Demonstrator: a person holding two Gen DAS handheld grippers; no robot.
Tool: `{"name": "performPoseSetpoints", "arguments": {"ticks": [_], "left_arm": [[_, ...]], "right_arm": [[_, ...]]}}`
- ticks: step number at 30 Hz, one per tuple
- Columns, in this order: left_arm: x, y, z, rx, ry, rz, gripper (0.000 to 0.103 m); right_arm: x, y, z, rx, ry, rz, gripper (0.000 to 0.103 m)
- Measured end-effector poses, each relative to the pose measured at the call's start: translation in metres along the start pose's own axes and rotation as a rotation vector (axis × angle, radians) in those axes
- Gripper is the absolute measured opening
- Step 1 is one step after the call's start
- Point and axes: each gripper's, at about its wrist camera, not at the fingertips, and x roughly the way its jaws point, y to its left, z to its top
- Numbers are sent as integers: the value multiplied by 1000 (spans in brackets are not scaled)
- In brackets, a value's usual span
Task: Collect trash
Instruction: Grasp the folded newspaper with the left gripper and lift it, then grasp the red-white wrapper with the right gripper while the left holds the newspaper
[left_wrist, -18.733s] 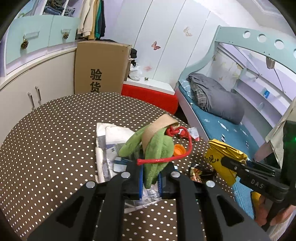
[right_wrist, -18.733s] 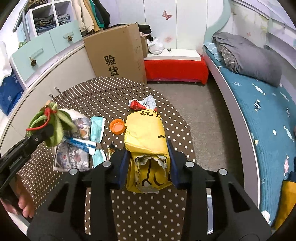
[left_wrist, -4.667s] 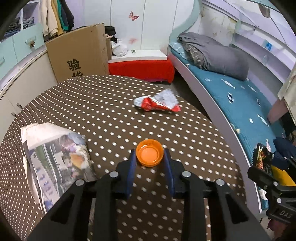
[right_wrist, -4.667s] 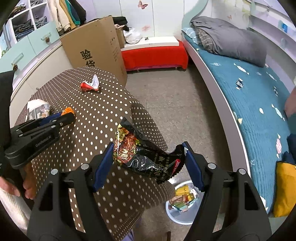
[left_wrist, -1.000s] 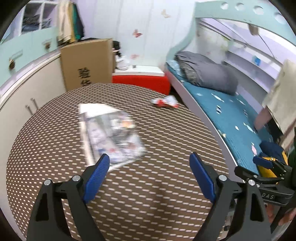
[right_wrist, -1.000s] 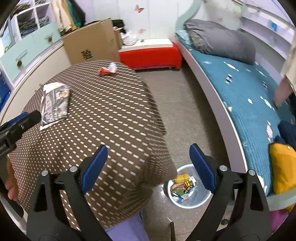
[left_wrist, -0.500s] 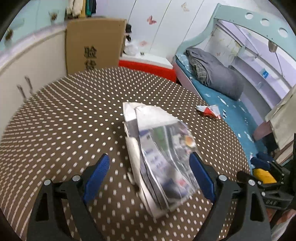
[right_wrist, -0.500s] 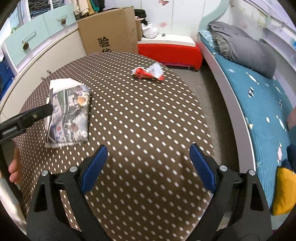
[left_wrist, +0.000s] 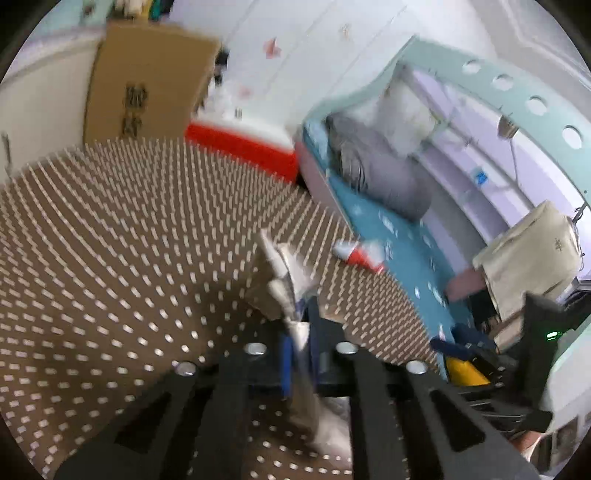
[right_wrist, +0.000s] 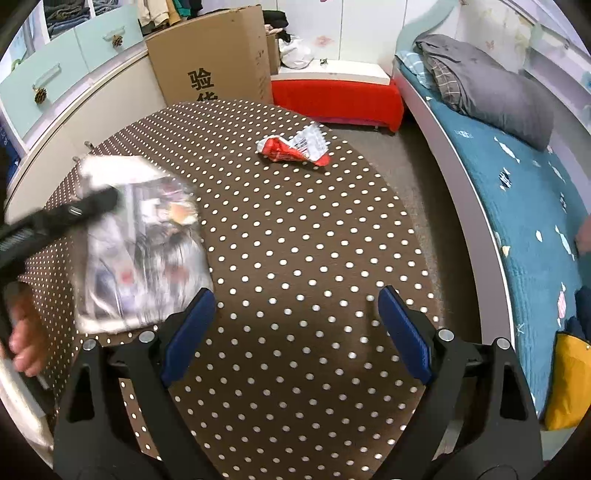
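Newspaper, the folded grey-and-white printed sheaf (right_wrist: 140, 243), is the item in play, and it sits at the left side of the round table with its brown white-dotted cloth (right_wrist: 295, 258). Half a second ago the left gripper (left_wrist: 301, 332) stood wide open with the paper lying flat between its blue pads; now its jaws have just been closing and they are pinched tight on the paper's edge, the sheets standing up between the fingers in the left wrist view. From the right wrist view the black arm of that claw crosses the paper's upper corner, and the paper is blurred, so it seems to be coming off the cloth, though I cannot say it is fully clear of the table. That grip looks like the pick-up step begun; a thin pinch on loose folded sheets could let inner pages slide out.

Right gripper (right_wrist: 295, 328) hangs over the near part of the table with its jaws spread wide and nothing between them. Ahead of it, near the far edge, lies the crumpled red-and-silver snack wrapper (right_wrist: 293, 149), untouched and well apart from the paper. By my reckoning those two pieces are all the trash left on the cloth, so the job is close to its end.
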Motion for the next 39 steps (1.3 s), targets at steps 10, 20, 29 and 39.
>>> {"name": "performPoseSetpoints", "arguments": {"ticks": [10, 20, 29, 39], "left_arm": [[-67, -68, -3, 271, -53, 360, 5], [-12, -61, -19, 329, -9, 573, 32], [-9, -47, -11, 220, 33, 309, 5], [9, -41, 25, 191, 19, 362, 5]], "right_arm": [[-37, -9, -8, 7, -67, 11, 88], [-33, -8, -21, -7, -51, 10, 88], [-7, -20, 2, 12, -22, -17, 88], [28, -7, 76, -59, -40, -9, 88]]}}
